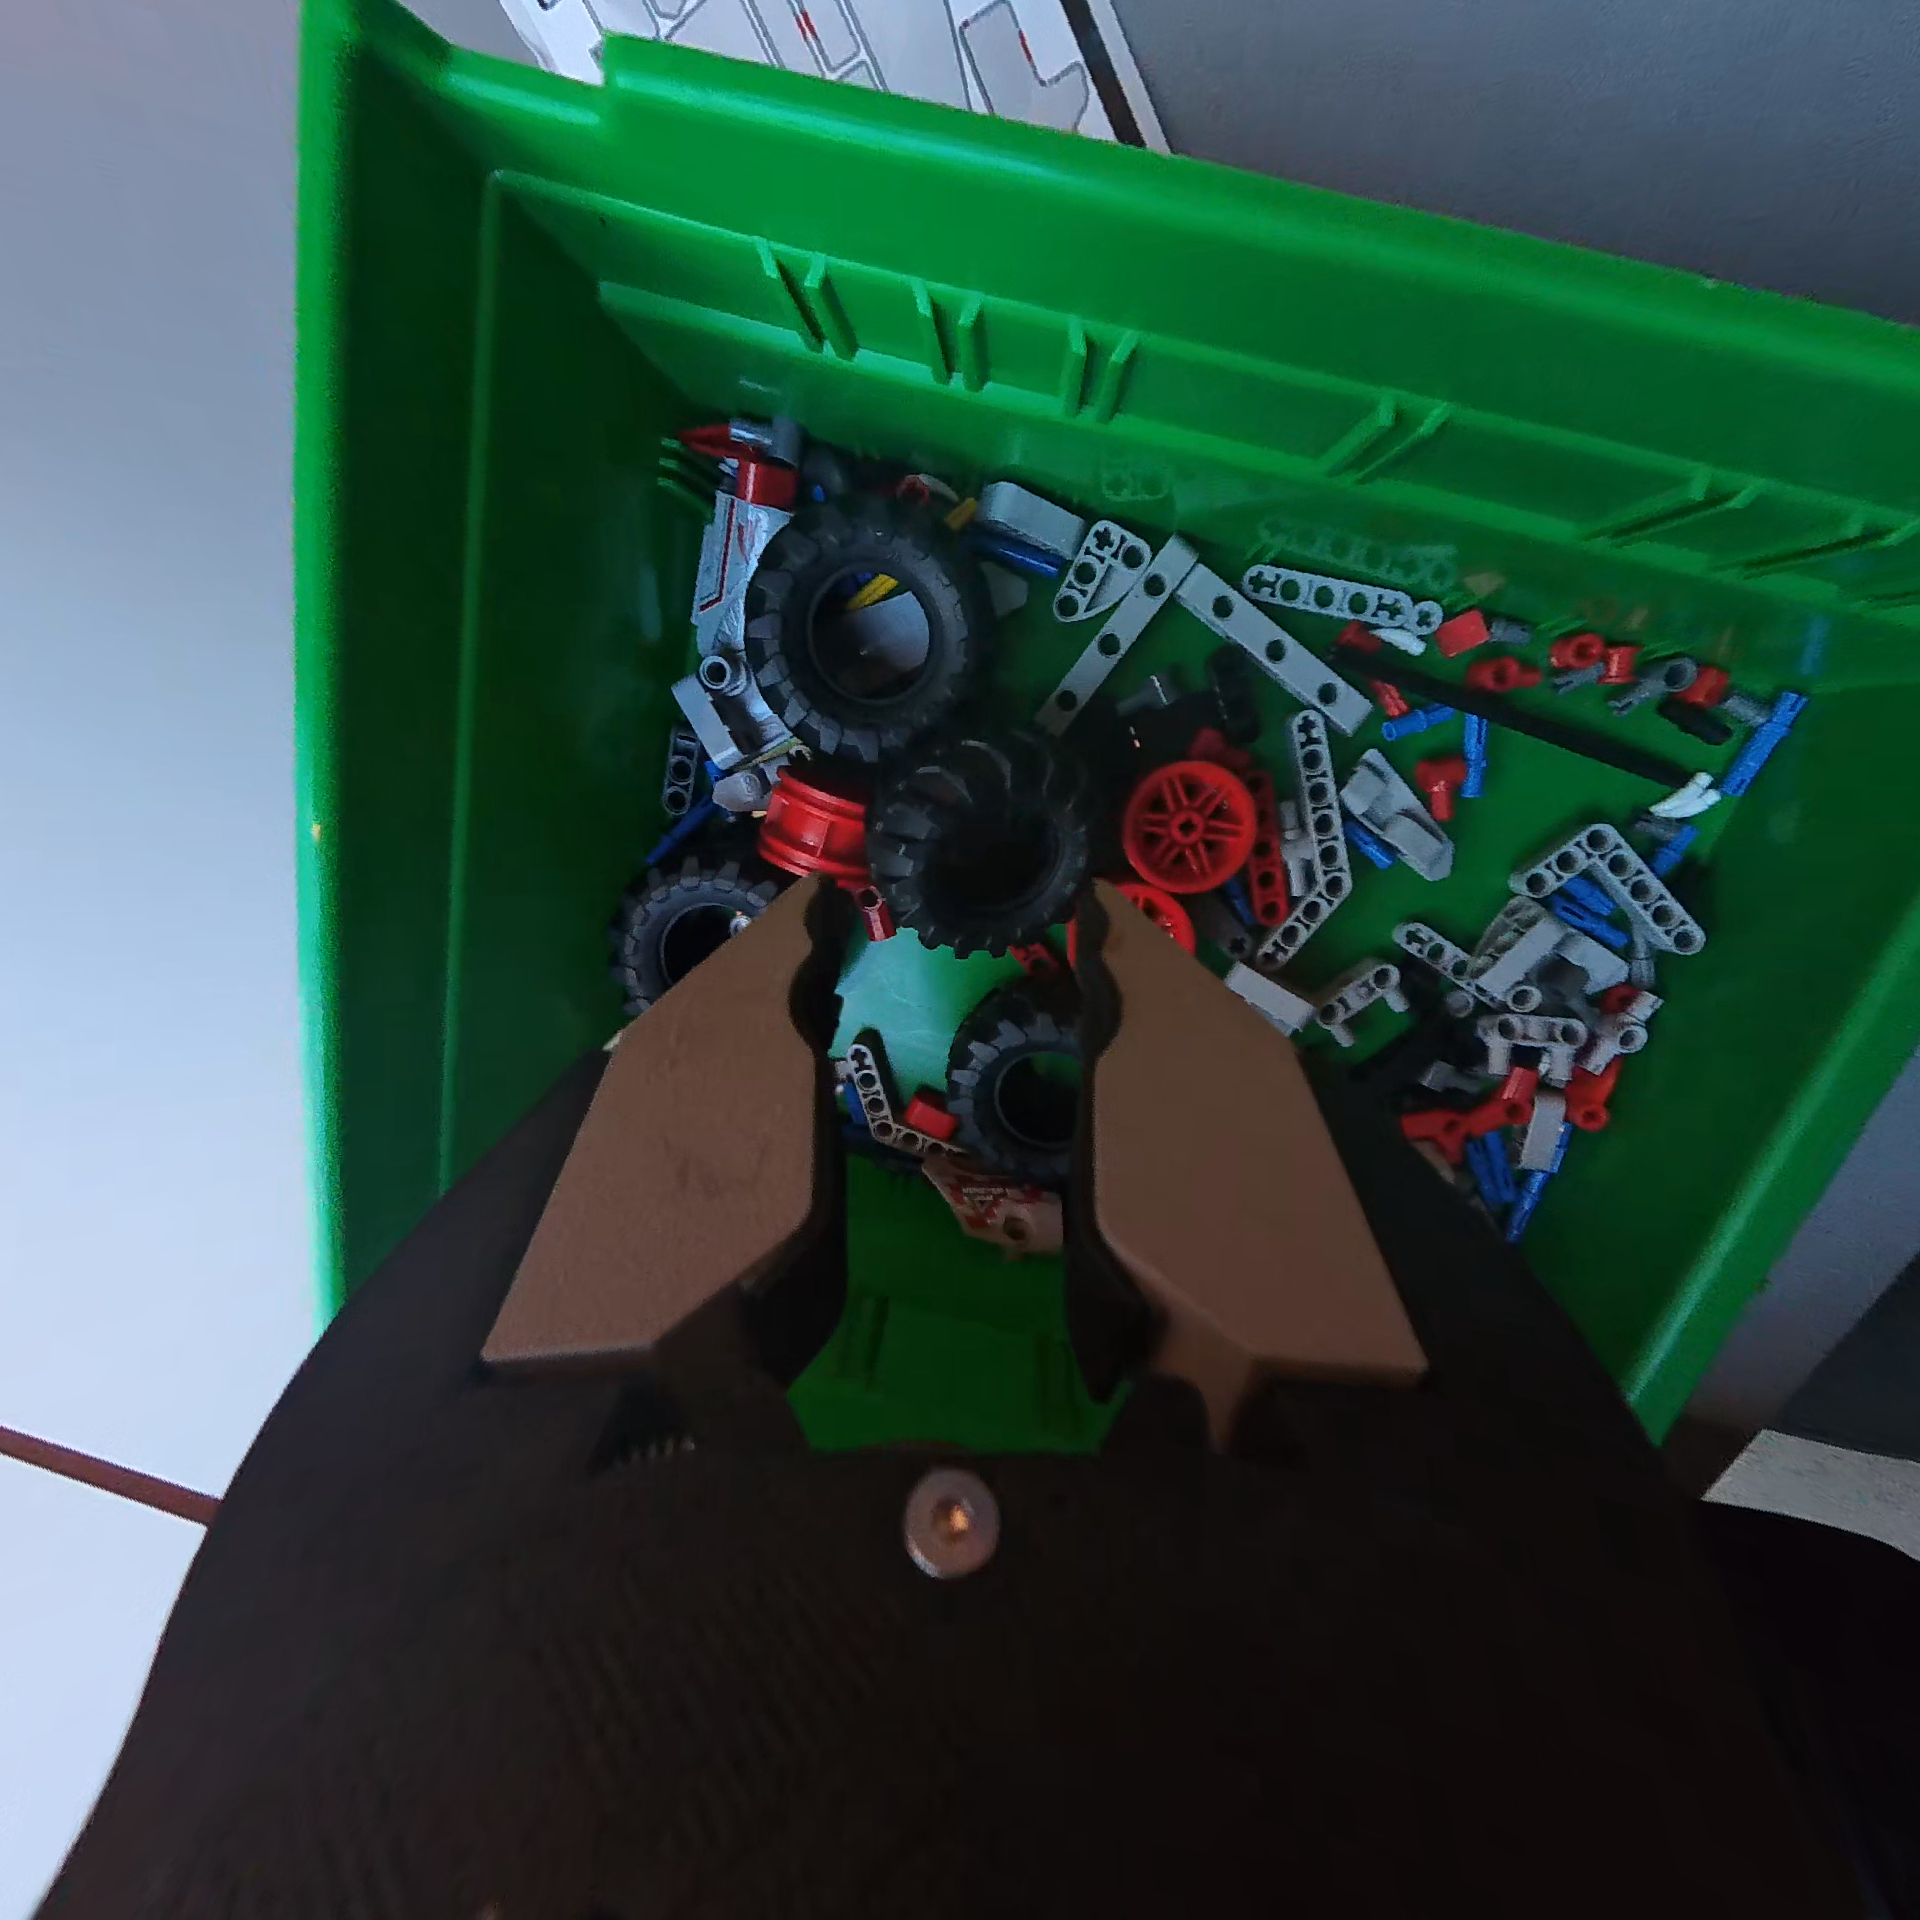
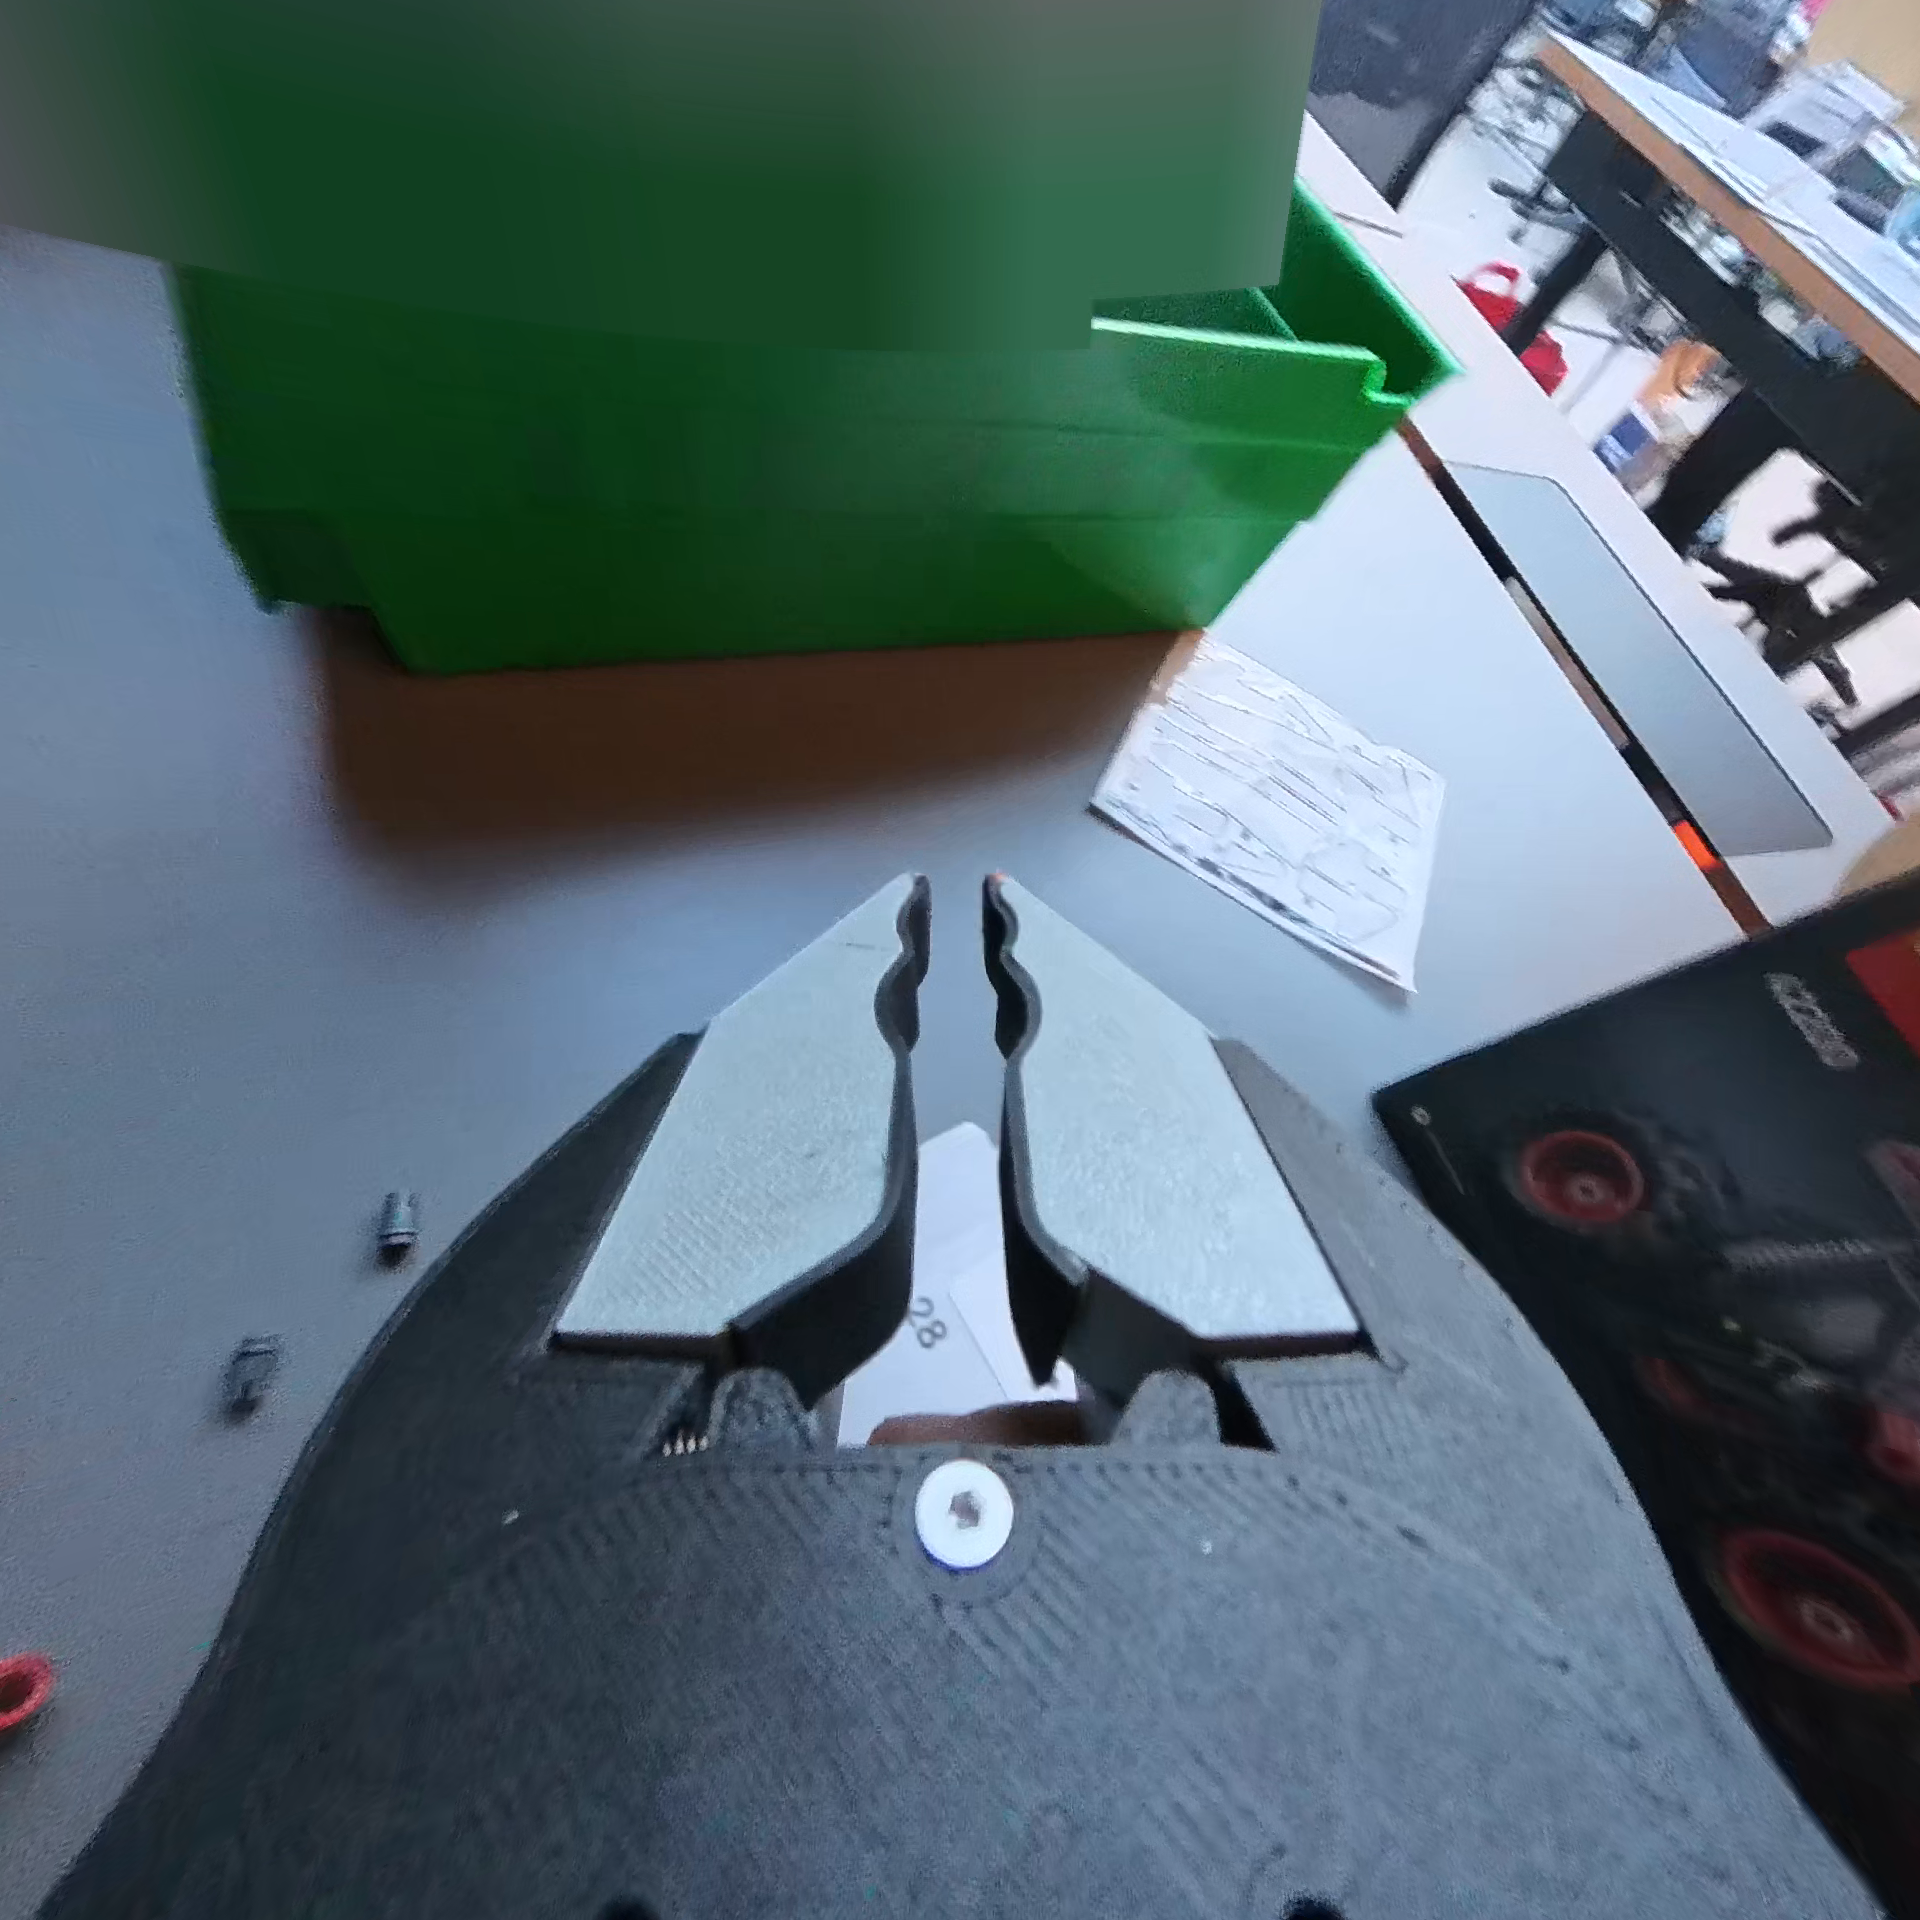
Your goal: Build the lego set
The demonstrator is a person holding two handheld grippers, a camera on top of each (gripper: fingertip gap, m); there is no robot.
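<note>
While the left gripper point(image 1: 951, 899) hung over the green bin point(image 1: 416, 727), its brown fingers point(image 1: 717, 1091) stood apart with nothing between them, tips just short of a black tyre point(image 1: 977, 842) lying on its side. Loose lego parts point(image 1: 1299, 831) covered the bin floor: more tyres, a red spoked wheel hub point(image 1: 1188, 828), grey beams, blue and red pins. The right gripper point(image 2: 956, 894) was outside the bin, above the grey table point(image 2: 623, 831), fingers point(image 2: 779, 1143) nearly together with a narrow gap and empty. A white printed sheet point(image 2: 1278, 810) lay ahead to its right, the dark set box point(image 2: 1714, 1299) beside it, two small dark pins point(image 2: 395, 1216) to its left.
</note>
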